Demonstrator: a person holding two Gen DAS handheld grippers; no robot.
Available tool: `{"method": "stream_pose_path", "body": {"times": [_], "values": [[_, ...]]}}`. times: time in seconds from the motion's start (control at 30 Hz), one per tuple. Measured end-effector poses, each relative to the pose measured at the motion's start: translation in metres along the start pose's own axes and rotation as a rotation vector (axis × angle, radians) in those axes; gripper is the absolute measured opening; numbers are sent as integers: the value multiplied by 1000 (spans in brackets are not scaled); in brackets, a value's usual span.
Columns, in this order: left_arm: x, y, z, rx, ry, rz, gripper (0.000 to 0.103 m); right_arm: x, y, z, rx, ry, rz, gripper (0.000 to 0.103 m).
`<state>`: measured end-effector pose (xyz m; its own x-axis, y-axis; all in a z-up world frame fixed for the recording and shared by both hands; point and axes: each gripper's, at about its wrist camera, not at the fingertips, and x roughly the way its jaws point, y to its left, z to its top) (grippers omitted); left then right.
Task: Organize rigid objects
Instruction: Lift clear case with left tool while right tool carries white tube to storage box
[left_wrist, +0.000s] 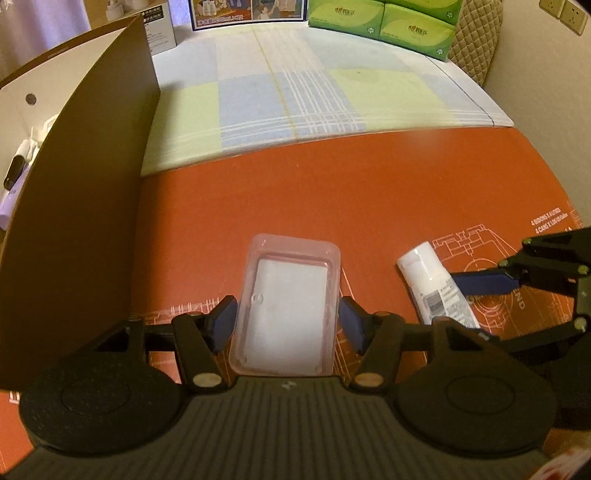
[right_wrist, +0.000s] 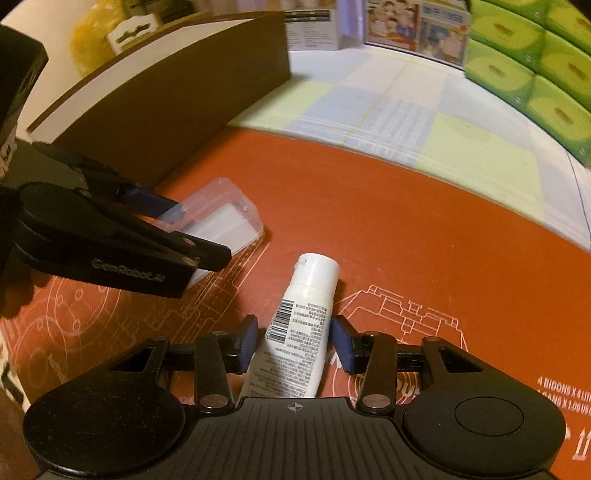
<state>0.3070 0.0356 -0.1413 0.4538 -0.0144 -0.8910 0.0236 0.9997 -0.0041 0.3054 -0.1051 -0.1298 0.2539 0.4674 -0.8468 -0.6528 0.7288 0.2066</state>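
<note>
- Clear plastic case (left_wrist: 286, 310) with a white insert lies flat on the red printed sheet (left_wrist: 369, 192) covering the desk, sitting between the pads of the left tongs (left_wrist: 287, 319). Pads look right at its long edges with hardly any gap; can't tell if they press, so I read them as apart, not clamped.
- Risk: case walls look thin and slick. A squeeze low on the flared rim could make it pop out or tip up.
- White tube (right_wrist: 301, 328) lies on the same sheet, cap pointing away, body between the pads of the right tongs (right_wrist: 295, 343). Small gaps show both sides, so tongs apart, nothing gripped.
- Risk: tube is round and angled across the jaws. An off-centre close may roll it or twist it sideways.
- Both tongs work close together; the left one's finger sits near the tube cap in the right view. Lifting together could knock them.
- Brown box wall (left_wrist: 85, 221) stands just left of the case. If that is the target, a carried item could catch its top edge.
- Checked cloth (left_wrist: 295, 96) and green tissue packs (left_wrist: 384, 22) lie well beyond, likely no hazard.
</note>
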Motion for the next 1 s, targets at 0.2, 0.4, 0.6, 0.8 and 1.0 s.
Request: {"method": "stream_pose_path", "body": {"times": [0.2, 0.4, 0.6, 0.8, 1.0], "values": [[1, 1, -5, -2, 4, 2, 52, 0, 3, 1, 68, -18, -77, 42], [-5, 3, -13, -21, 14, 24, 52, 5, 10, 5, 48, -11, -126, 42], [-10, 7, -19, -45, 21, 39, 52, 9, 17, 4, 13, -12, -156, 39], [-13, 6, -24, -48, 21, 36, 52, 9, 21, 2, 7, -26, -152, 33], [-18, 4, -30, -51, 17, 27, 52, 5, 21, 1, 27, -24, -140, 31]]}}
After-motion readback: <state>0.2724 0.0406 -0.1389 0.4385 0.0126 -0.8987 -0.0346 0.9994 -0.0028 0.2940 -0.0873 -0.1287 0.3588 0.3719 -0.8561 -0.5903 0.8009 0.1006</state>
